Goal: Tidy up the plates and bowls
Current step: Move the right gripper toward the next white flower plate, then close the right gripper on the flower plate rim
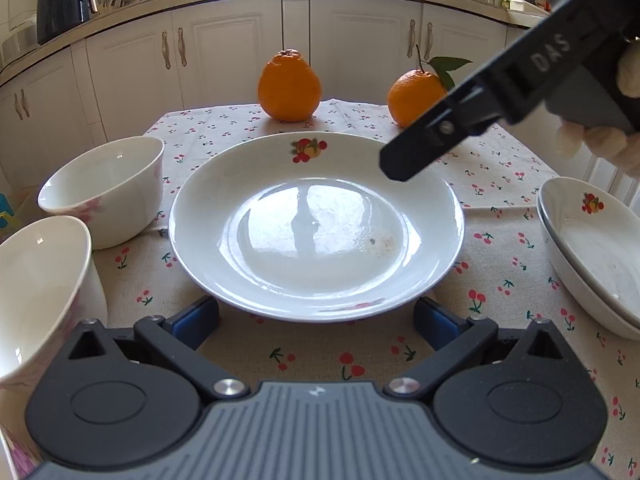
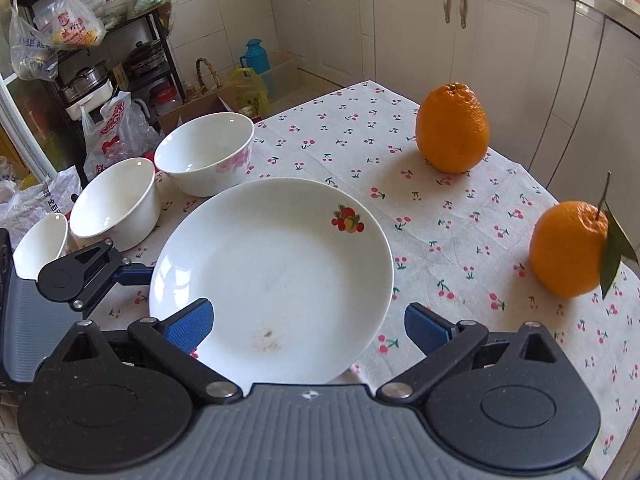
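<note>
A white plate with a fruit motif [image 1: 316,224] lies in the middle of the cherry-print tablecloth; it also shows in the right wrist view [image 2: 272,276]. My left gripper [image 1: 316,318] is open, low at the plate's near rim, a finger on either side. My right gripper [image 2: 308,324] is open and hovers over the plate's right edge; it shows in the left wrist view [image 1: 404,166] above the far right rim. Several white bowls [image 2: 204,152] [image 2: 116,204] [image 2: 40,244] stand left of the plate. Two stacked plates [image 1: 592,248] sit at the right.
Two oranges [image 2: 452,128] [image 2: 568,248] stand on the far part of the table. White cabinets [image 1: 224,44] run behind it. Left of the table, bags and a rack [image 2: 80,60] crowd the floor. The table's edge lies just beyond the bowls.
</note>
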A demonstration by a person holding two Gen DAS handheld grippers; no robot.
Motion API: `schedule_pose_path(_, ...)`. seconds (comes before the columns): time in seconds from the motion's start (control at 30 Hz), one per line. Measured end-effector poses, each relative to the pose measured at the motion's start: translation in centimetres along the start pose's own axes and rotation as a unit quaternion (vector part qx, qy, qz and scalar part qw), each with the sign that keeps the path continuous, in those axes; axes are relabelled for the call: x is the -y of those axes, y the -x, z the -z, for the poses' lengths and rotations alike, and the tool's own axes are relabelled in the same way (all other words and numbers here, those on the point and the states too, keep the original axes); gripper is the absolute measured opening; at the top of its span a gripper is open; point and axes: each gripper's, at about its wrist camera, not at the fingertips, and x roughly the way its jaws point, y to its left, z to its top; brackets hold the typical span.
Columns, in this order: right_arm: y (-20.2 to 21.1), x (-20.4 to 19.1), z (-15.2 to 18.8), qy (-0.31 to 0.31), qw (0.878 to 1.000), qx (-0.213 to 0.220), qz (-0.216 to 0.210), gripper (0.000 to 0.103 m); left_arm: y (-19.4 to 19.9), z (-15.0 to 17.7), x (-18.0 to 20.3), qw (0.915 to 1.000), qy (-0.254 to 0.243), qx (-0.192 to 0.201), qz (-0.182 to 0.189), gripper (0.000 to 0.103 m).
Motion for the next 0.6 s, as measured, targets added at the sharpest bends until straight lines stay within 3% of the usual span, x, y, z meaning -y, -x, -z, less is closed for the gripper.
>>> schedule_pose_path(0.27,-3.8,2.5,-3.0,0.008,0.999,-0.009,-0.035,0.097,-0.1,-0.2,-0.1,1.0000,-0.002,-0.002,0.002,0.103)
schedule_pose_path(0.6,-7.5,4.4,-4.5,-0.006,0.996,-0.026,-0.080,0.076,-0.1,-0.2,-0.3,0.9999,-0.006,-0.001,0.008,0.102)
